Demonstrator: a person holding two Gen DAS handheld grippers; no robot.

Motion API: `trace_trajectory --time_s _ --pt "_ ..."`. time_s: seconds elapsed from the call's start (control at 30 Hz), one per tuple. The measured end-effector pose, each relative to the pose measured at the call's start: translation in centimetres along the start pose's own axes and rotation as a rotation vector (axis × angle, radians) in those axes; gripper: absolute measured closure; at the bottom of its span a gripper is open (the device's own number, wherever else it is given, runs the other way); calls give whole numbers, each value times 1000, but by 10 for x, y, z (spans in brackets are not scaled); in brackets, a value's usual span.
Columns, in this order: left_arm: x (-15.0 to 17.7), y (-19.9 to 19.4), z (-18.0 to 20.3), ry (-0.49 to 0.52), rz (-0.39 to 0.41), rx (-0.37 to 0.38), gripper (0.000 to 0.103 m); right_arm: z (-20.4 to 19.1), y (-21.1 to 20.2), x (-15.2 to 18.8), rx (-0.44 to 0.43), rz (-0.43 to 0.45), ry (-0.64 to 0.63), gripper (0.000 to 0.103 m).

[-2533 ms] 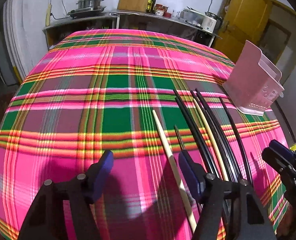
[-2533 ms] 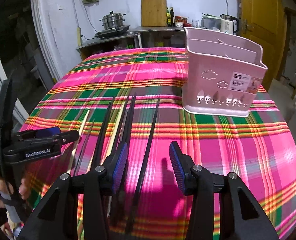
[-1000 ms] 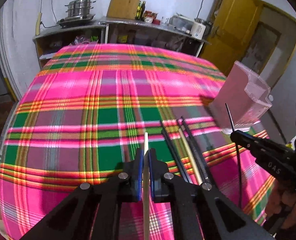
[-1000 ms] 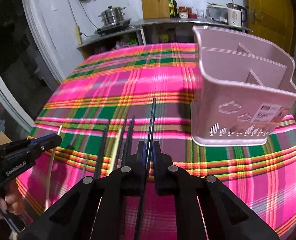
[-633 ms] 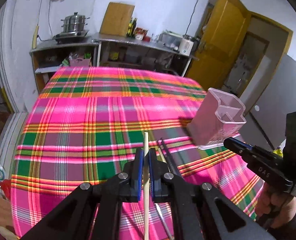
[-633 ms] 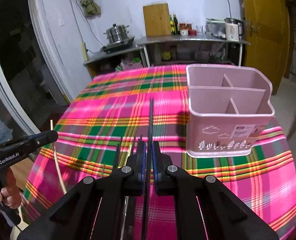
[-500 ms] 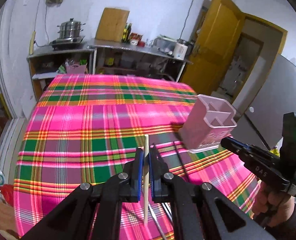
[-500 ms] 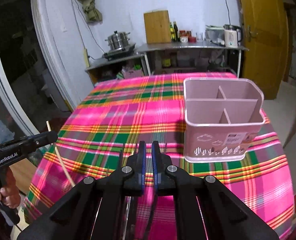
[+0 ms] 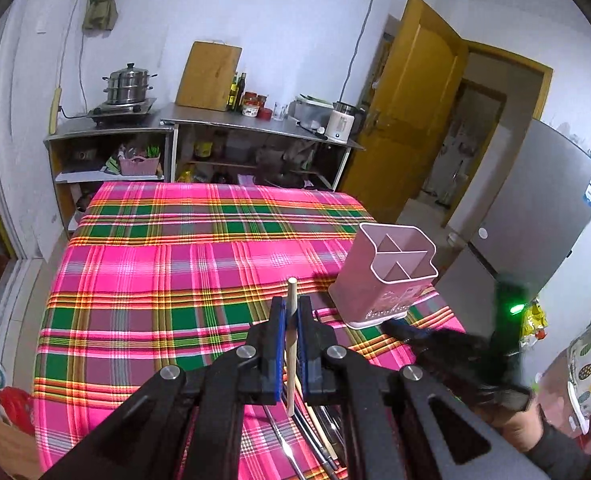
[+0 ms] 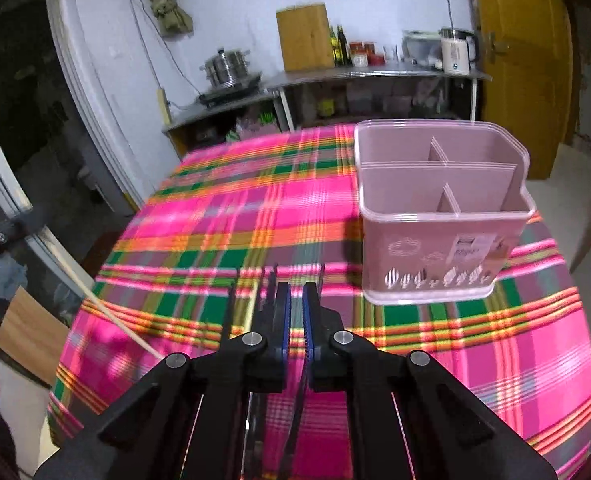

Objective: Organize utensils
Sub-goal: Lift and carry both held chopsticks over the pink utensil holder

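My left gripper (image 9: 290, 322) is shut on a pale wooden chopstick (image 9: 291, 340), held upright high above the table. My right gripper (image 10: 296, 306) is shut on a black chopstick (image 10: 295, 420) that hangs down below the jaws. The pink utensil caddy (image 10: 439, 208) with three compartments stands on the plaid tablecloth (image 10: 235, 232), ahead and right of the right gripper. It also shows in the left wrist view (image 9: 383, 276). Several chopsticks (image 9: 315, 436) lie on the cloth below the left gripper. The right gripper body (image 9: 447, 344) shows blurred at the left view's right side.
The table's near and right edges drop to the floor. A steel counter (image 9: 255, 124) with a steamer pot (image 9: 127, 84), cutting board and kettle stands behind the table. A yellow door (image 9: 411, 112) and a grey fridge (image 9: 535, 220) are to the right.
Both grippers closed on chopsticks and lifted them off the cloth. Over the last second both rose higher; the right one moved nearer the caddy and its chopstick tipped down below the jaws.
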State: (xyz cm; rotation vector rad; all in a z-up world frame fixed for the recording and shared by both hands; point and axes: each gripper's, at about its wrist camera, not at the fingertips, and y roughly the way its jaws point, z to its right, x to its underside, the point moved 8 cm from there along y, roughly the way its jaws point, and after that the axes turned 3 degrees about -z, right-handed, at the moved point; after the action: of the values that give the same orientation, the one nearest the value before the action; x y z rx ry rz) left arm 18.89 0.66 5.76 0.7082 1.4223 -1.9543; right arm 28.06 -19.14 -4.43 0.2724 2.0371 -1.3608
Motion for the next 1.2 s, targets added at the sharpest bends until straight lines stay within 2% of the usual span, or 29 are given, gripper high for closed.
trace_trajectory --time_s 0.23,0.57,0.93,1.2 --pt "1 1 -12 -22 1 5 98 3 62 23 26 -123 -2 91" --pt "6 17 -29 -57 -23 8 98 13 107 30 60 -198 6 91" --pt "9 24 -29 -63 -35 12 98 13 116 19 60 -205 -5 96" --pt "6 19 -23 -53 -25 19 98 7 72 1 12 -115 5 97"
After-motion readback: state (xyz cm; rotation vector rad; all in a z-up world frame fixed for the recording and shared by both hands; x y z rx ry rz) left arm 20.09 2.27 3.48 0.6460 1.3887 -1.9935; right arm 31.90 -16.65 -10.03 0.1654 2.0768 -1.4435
